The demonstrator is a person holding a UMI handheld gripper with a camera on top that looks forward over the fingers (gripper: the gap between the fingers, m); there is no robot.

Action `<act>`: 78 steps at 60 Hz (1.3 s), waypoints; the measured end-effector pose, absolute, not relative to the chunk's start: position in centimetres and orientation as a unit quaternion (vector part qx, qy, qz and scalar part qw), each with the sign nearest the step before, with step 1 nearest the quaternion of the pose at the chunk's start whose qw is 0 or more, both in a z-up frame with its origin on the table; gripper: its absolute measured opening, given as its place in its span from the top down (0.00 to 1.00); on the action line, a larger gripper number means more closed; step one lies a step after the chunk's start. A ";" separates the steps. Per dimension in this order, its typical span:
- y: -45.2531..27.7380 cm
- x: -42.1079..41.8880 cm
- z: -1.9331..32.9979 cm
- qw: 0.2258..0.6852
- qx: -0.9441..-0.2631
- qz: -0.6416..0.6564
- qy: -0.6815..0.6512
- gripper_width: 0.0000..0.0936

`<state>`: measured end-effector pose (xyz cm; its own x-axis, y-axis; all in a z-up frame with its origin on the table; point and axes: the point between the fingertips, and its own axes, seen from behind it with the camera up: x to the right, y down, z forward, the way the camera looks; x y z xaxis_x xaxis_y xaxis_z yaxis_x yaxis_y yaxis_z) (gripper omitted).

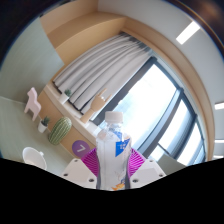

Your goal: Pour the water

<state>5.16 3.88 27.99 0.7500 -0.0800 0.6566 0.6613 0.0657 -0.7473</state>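
One bottle is seen in the gripper view, a clear plastic one with a white cap and a blue and white label. It is held upright between the jaws of the gripper, whose two magenta pads are pressed against its sides, one at each side of the label. The jaws are thus closed on the bottle, which rises above the fingers and is lifted against the background of the room.

Beyond the bottle, one large window is seen, with one grey curtain drawn back along its upper edge. To the side of the bottle, on a table below the window, one green ribbed object and one purple cup-like object are seen; what they are cannot be told exactly. One white rounded object lies nearer, also on the table. Three strip lights are counted on the ceiling.
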 end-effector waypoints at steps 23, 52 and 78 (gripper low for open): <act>4.8 11.4 18.4 0.687 -0.727 -0.004 -0.002 0.65; 5.7 11.0 12.1 0.672 -0.740 0.008 0.001 0.59; -0.5 11.2 9.9 0.639 -0.768 -0.006 0.039 0.14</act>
